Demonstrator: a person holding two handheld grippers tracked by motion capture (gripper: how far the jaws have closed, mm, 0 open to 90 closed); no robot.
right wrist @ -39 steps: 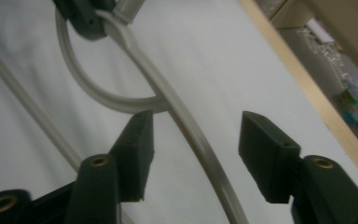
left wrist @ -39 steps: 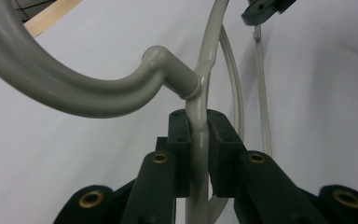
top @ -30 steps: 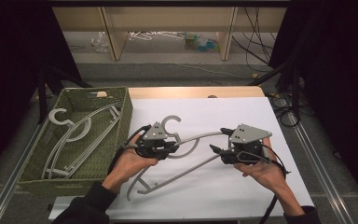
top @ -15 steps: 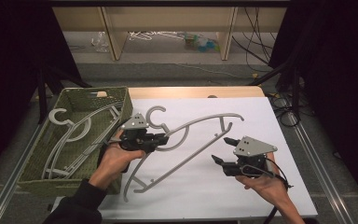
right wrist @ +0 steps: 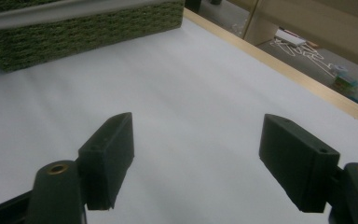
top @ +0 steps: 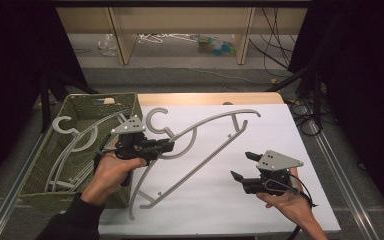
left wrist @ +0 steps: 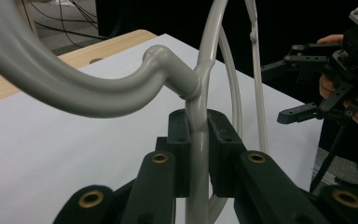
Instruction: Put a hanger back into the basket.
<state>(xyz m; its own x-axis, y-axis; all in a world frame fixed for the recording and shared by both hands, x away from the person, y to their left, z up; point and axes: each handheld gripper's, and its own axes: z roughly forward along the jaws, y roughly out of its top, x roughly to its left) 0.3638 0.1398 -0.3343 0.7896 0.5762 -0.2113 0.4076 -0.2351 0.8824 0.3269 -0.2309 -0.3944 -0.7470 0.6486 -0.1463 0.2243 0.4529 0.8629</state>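
Gripping: the left gripper [top: 166, 145] is clenched on the grey plastic clothes hanger [top: 205, 131], its two black pads pressed on the thin bar just below the neck of the hook, as the left gripper view shows [left wrist: 198, 154].
Hanger place: over the white table sheet [top: 280, 135], tilted, with its hook [top: 156, 120] near the basket's right wall and its lower end close to the sheet's front edge.
Right tongs: the right gripper [top: 242, 166] is released; its jaws have just been opening and stand wide apart with nothing between them, above bare sheet in the right gripper view [right wrist: 193, 154].
Spacing: the right gripper sits well apart from the hanger, towards the sheet's right front.
Basket: a green woven rectangular basket [top: 80, 102] stands at the table's left and holds more grey hangers [top: 75, 142].
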